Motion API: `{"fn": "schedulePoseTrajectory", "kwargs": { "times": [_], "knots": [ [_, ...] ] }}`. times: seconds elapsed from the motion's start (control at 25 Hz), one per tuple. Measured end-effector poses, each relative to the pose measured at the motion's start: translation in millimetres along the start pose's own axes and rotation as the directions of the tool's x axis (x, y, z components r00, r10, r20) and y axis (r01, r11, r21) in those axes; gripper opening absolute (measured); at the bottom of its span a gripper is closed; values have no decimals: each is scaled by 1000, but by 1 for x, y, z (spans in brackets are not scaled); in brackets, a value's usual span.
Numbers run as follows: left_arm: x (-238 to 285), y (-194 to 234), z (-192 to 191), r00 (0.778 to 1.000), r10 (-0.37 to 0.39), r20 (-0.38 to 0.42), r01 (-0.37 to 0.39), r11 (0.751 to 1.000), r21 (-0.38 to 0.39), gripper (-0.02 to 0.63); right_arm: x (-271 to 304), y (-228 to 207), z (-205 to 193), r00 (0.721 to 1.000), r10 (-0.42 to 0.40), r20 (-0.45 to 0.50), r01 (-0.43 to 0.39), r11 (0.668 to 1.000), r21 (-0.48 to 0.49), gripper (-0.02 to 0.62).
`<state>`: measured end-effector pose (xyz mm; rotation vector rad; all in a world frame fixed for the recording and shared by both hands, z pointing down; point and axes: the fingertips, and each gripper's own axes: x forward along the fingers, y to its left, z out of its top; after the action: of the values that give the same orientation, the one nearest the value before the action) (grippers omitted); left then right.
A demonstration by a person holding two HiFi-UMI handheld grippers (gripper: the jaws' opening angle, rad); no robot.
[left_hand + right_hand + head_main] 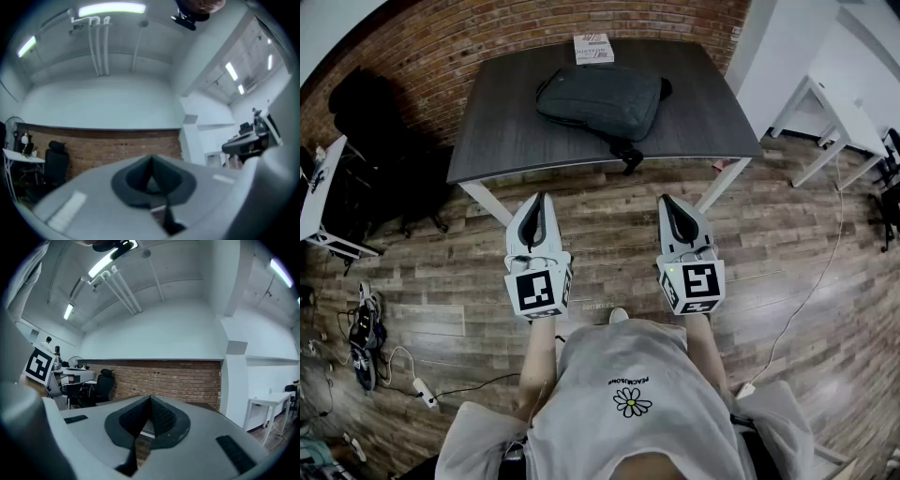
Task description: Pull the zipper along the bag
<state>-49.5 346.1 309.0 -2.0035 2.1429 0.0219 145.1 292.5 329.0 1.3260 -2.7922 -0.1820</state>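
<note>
I hold my left gripper (pixel 541 199) and my right gripper (pixel 667 202) side by side in front of me, above the wooden floor (pixel 787 272) and short of the desk (pixel 502 141). Both are clenched tight, with nothing between the jaws. The dark bag (pixel 600 98) lies flat on the desk, well apart from both grippers, and its strap reaches the near edge. A small white box (pixel 593 49) sits just behind it.

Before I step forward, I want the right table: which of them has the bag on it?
The dark-topped table straight ahead by the brick wall: the grey bag lies on it. The white tables at left and right show no bag.
</note>
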Motion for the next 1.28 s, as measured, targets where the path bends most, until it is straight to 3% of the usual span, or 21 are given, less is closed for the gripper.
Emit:
{"fn": "schedulePoseTrajectory", "kwargs": {
  "times": [0.4, 0.64, 0.92, 1.08, 1.28],
  "knots": [
    [2, 3, -4, 1000, -2, -11, 2, 1000, 4, -2, 3, -1, -3, 1000, 7, -8, -7, 1000, 9, 0],
    [2, 1, -7, 1000, -4, -27, 4, 1000, 11, -2, 4, -8, -10, 1000, -2, 7, 2, 995, 98, 2],
    [6, 10, -24, 997, 19, -70, -19, 1000, 5, -2, 18, 2, -33, 997, 55, -47, -50, 993, 106, 2],
    [27, 25, -32, 998, 38, -59, -38, 999, 4, -2, 37, 2, -36, 997, 69, -47, -65, 994, 84, 2],
    [73, 34, -40, 999, 20, -46, -20, 1000, -3, -2, 71, -21, -43, 998, 32, -59, -28, 996, 80, 2]
  ]
}}
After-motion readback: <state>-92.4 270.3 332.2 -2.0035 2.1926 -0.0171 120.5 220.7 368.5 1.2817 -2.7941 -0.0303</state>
